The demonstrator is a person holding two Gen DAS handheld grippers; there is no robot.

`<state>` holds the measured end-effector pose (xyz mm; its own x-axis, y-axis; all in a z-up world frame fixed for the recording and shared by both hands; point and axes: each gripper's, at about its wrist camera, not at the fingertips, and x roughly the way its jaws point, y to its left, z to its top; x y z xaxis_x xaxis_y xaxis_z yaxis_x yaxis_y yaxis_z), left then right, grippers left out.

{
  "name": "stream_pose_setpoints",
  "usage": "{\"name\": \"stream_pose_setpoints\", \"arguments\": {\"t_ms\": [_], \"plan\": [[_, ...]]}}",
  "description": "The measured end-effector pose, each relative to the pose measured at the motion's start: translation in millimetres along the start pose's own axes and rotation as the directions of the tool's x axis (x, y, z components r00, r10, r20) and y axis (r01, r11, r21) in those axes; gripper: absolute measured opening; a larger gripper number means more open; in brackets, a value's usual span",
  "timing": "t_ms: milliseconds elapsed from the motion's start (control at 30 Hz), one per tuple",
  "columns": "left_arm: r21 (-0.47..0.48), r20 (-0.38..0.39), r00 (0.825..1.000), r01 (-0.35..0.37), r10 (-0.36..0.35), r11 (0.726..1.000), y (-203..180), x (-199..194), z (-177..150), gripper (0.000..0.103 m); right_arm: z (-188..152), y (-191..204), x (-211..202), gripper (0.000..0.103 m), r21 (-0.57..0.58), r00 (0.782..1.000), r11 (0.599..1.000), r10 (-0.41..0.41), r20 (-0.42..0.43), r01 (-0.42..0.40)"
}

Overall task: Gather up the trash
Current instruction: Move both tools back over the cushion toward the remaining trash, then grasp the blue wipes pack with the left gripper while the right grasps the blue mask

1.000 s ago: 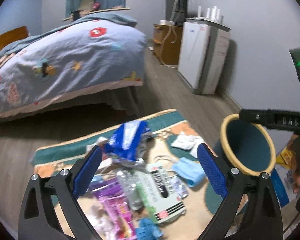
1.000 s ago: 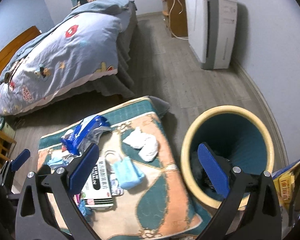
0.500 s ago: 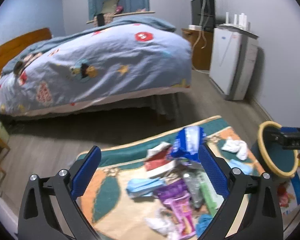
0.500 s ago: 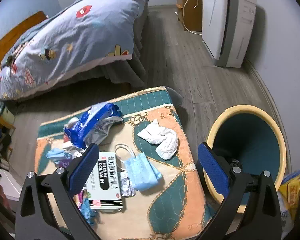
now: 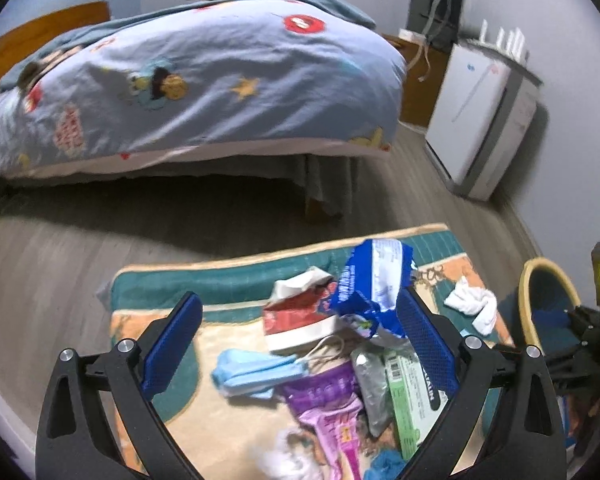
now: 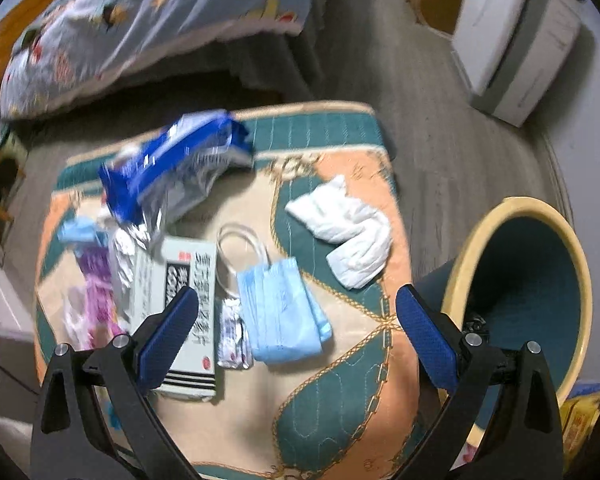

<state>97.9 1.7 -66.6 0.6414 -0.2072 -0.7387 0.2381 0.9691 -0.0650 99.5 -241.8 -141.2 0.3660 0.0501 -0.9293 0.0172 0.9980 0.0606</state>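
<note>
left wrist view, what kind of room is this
Most likely a bedroom in a home. A bed with a cartoon-print blue duvet fills the background, a patterned rug strewn with litter lies on the wood-look floor, and a yellow-rimmed waste bin stands beside the rug.

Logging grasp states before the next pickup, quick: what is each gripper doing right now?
Left gripper: jaws open, holding nothing, above the litter on the patterned rug.
Right gripper: jaws open, holding nothing.
</note>
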Motion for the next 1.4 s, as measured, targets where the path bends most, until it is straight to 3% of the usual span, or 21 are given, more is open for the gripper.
{"name": "stream_pose_setpoints", "arguments": {"t_ms": [267,467,700,867,1067,1233,1400], "plan": [[0.09,-0.056,0.998,0.045,-0.04,0.995,-41.8,46.2,8.9,0.097,-3.8,-5.6,27.0,0.097,-0.097,0.996,0.995,0.014,-0.093,-0.023],[0.142,-0.114,0.99,0.096,-0.08,0.985,-68.6,74.9,8.9,0.097,-2.0,-15.1,40.9,0.097,-0.071,0.985,0.996,0.04,-0.166,-0.052],[0.192,-0.184,0.982,0.086,-0.05,0.978,-84.9,101.1,3.7,0.097,-0.5,-16.4,50.1,0.097,-0.065,0.975,0.995,0.057,-0.217,-0.072],[0.238,-0.188,0.982,0.059,-0.014,0.969,-90.6,111.7,0.7,0.097,0.9,-19.3,51.7,0.094,-0.052,0.971,0.995,0.076,-0.229,-0.09],[0.249,-0.205,0.979,0.061,-0.01,0.967,-90.9,116.5,-2.2,0.092,1.9,-14.7,57.0,0.071,-0.056,0.963,0.991,0.104,-0.248,-0.121],[0.235,-0.262,0.965,0.08,-0.016,0.969,-89.3,122.3,-4.6,0.063,-1.7,-2.6,61.6,0.051,-0.075,0.957,0.99,0.095,-0.274,-0.12],[0.214,-0.277,0.961,0.089,-0.027,0.973,-88.6,119.0,-6.8,0.059,-6.0,-0.8,61.3,0.038,-0.069,0.955,0.99,0.102,-0.279,-0.125]]}}
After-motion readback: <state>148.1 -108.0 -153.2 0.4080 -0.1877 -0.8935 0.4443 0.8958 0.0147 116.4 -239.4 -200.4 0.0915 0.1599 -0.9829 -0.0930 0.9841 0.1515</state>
